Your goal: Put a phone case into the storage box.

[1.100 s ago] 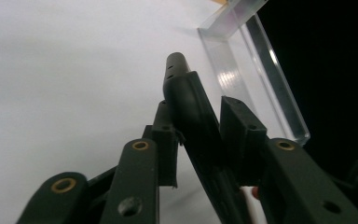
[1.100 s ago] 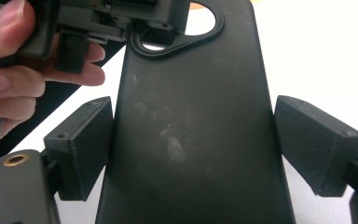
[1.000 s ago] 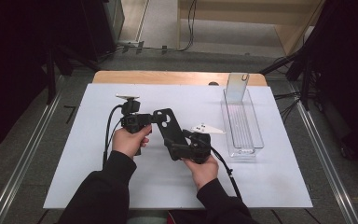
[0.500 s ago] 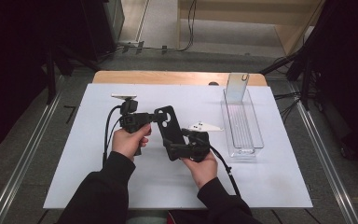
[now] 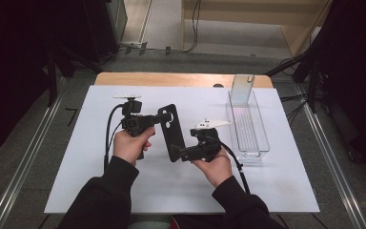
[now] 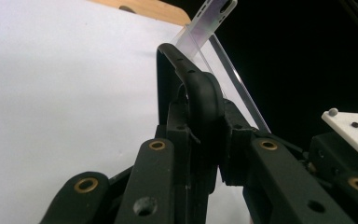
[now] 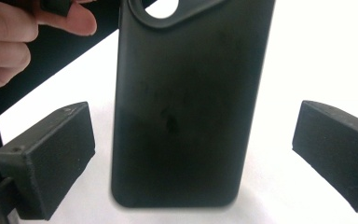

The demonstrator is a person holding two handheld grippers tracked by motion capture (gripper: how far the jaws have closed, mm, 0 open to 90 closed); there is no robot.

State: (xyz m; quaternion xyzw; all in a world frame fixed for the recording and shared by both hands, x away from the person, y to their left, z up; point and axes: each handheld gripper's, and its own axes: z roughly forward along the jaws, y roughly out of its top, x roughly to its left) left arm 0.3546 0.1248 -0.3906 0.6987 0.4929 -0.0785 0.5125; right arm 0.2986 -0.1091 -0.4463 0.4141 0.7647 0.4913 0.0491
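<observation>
Clearly, from the high view, the black phone case (image 5: 172,132) hangs above the middle of the white surface (image 5: 76,181), pinched at its top end by the left tool (image 5: 159,119).

Along the left tool's view, the jaws clamp the case's thin rim (image 6: 193,88); it looks light, slightly flexible, smooth.

Along the right tool's view, the jaws have just been opening and stand wide, the case (image 7: 186,102) between them untouched; the long edges look the best hold.
</observation>
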